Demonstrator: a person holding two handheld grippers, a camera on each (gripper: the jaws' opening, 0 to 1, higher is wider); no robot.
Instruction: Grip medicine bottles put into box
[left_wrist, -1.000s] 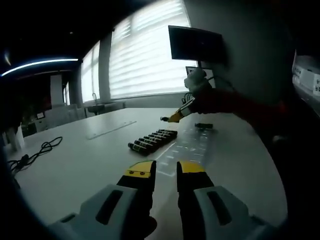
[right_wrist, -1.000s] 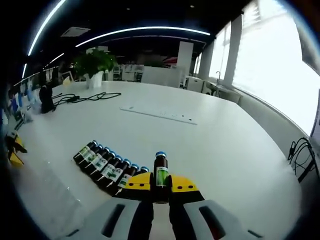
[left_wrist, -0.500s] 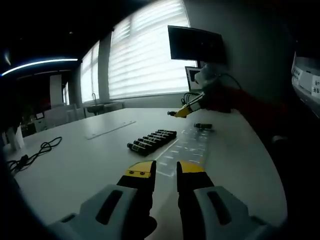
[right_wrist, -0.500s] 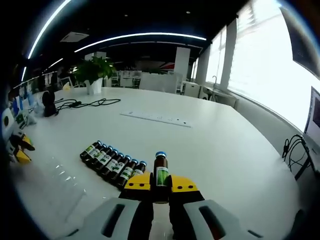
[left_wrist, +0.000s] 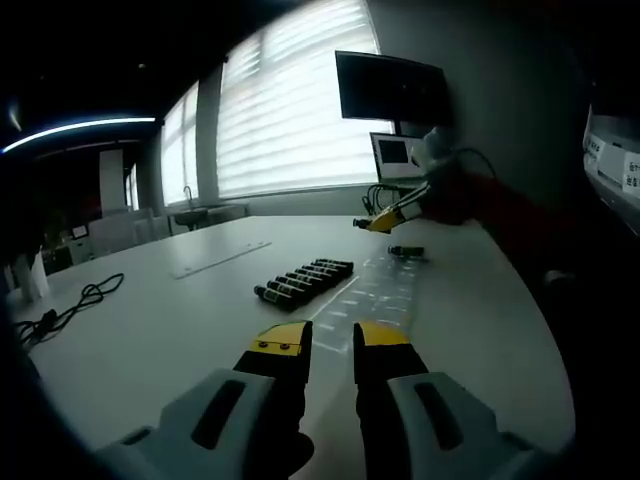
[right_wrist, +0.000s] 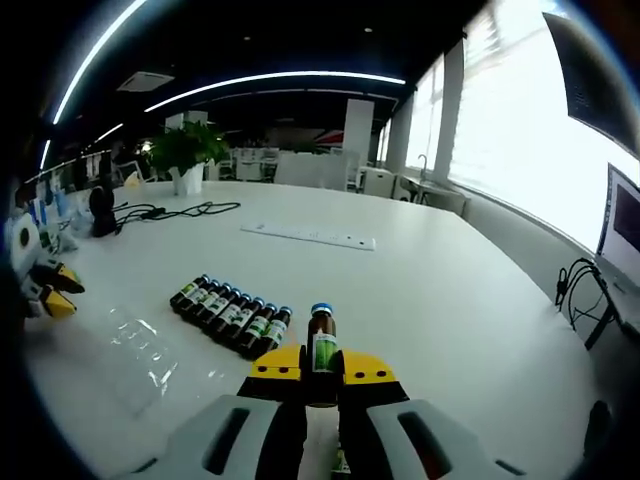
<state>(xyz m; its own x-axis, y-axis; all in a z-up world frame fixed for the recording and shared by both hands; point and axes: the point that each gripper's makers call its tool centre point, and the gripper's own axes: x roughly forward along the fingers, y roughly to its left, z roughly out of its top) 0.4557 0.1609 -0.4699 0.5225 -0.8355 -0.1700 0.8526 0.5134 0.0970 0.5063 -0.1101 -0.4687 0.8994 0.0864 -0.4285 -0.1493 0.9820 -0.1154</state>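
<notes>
So I have one small brown glass medicine bottle with a blue cap and green label (right_wrist: 321, 345) clamped upright between the jaws of my right gripper (right_wrist: 321, 366), lifted above the white table (right_wrist: 450, 300). My left gripper (left_wrist: 331, 340) carries nothing; its jaws stand slightly apart, low over the near part of the table.

The job looks barely begun to me. The remaining row of matching dark bottles (right_wrist: 232, 314) lies side by side on the table, beyond and to the left of my right gripper; I count about eight there, though the far ones crowd together and I may be off by one. In the left gripper view the same row (left_wrist: 305, 278) sits mid-table, and one more small dark item (left_wrist: 407, 252) lies apart to the far right, too small for me to call it a bottle.

The clear plastic tray-like box (right_wrist: 140, 345) lies flat to the left of the row, and I can make out nothing inside it, so I judge that no bottle is packed yet.

Elsewhere: one potted green plant (right_wrist: 183, 150), one black cable (right_wrist: 185, 210) and one long pale strip (right_wrist: 308, 236) at the far side.
</notes>
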